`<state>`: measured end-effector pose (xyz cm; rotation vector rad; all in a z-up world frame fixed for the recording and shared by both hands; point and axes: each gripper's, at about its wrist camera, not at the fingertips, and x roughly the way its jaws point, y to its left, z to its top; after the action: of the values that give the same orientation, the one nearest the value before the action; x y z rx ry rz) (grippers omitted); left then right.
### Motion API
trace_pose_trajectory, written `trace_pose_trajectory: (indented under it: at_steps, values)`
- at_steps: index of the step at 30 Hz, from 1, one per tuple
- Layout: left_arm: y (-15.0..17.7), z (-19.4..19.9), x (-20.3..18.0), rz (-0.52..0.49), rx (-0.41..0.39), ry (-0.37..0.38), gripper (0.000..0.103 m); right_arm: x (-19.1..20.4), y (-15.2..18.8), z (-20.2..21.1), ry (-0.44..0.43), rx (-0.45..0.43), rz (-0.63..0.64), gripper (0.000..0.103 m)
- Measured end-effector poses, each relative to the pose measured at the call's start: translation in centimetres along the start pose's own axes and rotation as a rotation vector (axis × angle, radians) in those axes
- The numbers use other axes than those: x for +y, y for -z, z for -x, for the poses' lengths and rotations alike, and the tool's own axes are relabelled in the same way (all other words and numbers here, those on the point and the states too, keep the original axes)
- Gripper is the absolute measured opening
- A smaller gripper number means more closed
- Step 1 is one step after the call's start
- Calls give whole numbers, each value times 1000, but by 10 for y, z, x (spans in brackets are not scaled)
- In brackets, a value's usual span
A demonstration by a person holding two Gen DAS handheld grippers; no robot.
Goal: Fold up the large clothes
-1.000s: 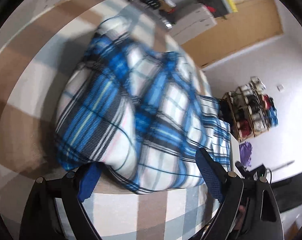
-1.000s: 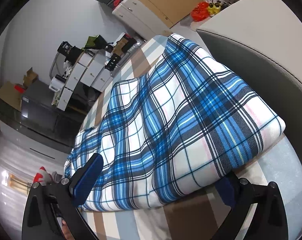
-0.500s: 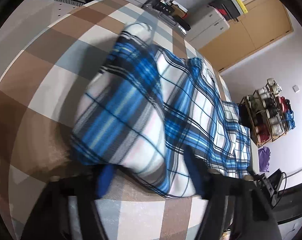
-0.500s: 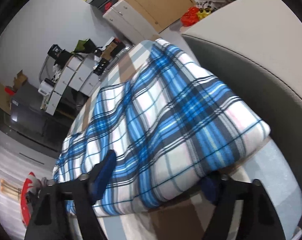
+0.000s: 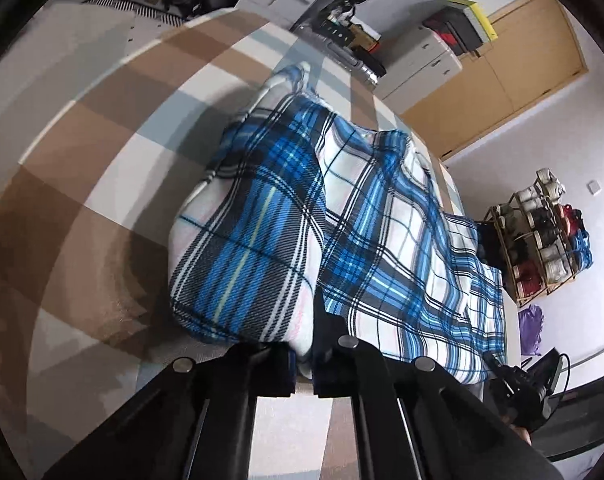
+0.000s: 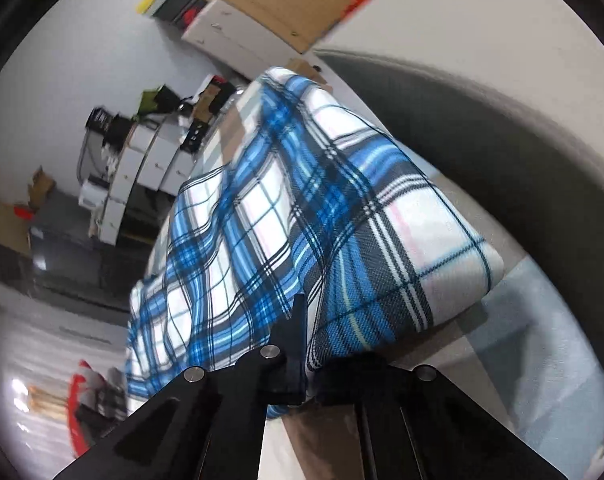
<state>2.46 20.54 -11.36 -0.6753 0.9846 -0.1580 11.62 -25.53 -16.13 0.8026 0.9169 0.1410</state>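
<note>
My left tongs (image 5: 312, 344) and right tongs (image 6: 308, 344) have just closed, each clamped on the near edge of the blue plaid garment (image 5: 342, 232) lying on the checked bed (image 5: 102, 184).

The blanket (image 5: 342, 216) is soft woven cloth in blue, white and black check, its twill weave plain to see up close and its surface matt and slightly fuzzy. Under it the bed cover (image 5: 102, 184) is a matt cloth in brown, white and pale blue squares. Each tool, left (image 5: 312, 354) and right (image 6: 306, 364), looks like matt black plastic with small shiny metal pins. The wardrobe door (image 5: 522, 80) looks like smooth pale wood.
</note>
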Motion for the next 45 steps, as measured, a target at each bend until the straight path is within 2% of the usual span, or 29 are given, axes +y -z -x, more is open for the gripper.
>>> trace_pose_trajectory:
  at_steps: [6, 11, 18, 22, 24, 26, 27, 30, 31, 34, 37, 38, 40, 43, 45]
  values:
    - [20, 12, 5, -12, -15, -14, 0, 11, 5, 6, 39, 19, 117, 1]
    - [37, 22, 7, 26, -26, 19, 0, 9, 11, 19, 31, 21, 139, 1]
    - [61, 46, 13, 25, -16, 72, 0, 5, 39, 42, 66, 30, 198, 1]
    - [68, 47, 15, 20, 30, 85, 0, -5, 55, 68, 22, -20, 164, 1]
    - [62, 38, 19, 41, 94, 62, 2, -6, 55, 71, 21, -31, 163, 2]
    - [56, 37, 23, 64, 115, 49, 10, -9, 53, 65, 31, -20, 141, 2]
    - [53, 39, 24, 69, 117, 50, 11, -11, 52, 62, 38, -13, 131, 2]
    - [49, 54, 16, 24, 83, 28, 19, -13, 52, 57, 69, -4, 124, 2]
    - [47, 61, 12, 2, 48, -2, 23, -13, 52, 57, 71, -2, 120, 2]
    - [45, 80, 1, -58, -56, -105, 52, -16, 54, 59, 71, -8, 110, 2]
    - [38, 101, -14, -82, -171, -121, 54, -18, 55, 61, 76, -22, 105, 2]
    - [34, 103, -20, -96, -184, -114, 65, -18, 55, 62, 78, -27, 104, 3]
    - [23, 93, -34, -138, -164, -68, 76, -18, 56, 63, 88, -34, 112, 3]
    - [12, 50, -59, -247, -37, -32, 77, -17, 55, 60, 101, -33, 108, 6]
    - [6, 15, -72, -319, 10, -57, 77, -18, 54, 59, 103, -36, 95, 6]
